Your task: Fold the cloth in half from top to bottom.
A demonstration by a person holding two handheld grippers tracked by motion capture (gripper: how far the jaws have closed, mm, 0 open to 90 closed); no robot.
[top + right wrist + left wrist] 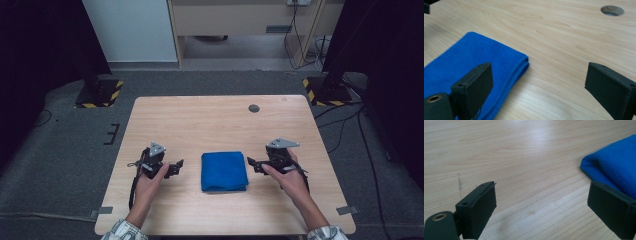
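Blue knitted cloth, folded into a thick near-square pad, is laid on the desk midway between the two sets of fingers, touched by neither. From the left gripper the folded cloth lies just beyond the fingertips, toward the middle of the desk; in the left gripper view only its rounded corner is seen, past the fingers, with bare wood between them. From the right gripper the cloth is likewise found just ahead of the fingertips; in the right gripper view a stacked, hemmed edge runs beneath one of the fingers while the other stands over bare wood. Both pairs of fingers are spread wide and nothing is held in either.

The right fingers are judged slightly nearer to the cloth than the left, though the gaps are almost equal. The pad's slightly longer side runs away from the person, so each pair of fingers faces a long flank square-on; a pinch from either side would be met by layered edges rather than a single ply.

Pale wood-grain laminate forms the surface, with a round cable hole well beyond the cloth. Grey carpet, two hazard-striped stand bases and dark curtains are seen around the desk.
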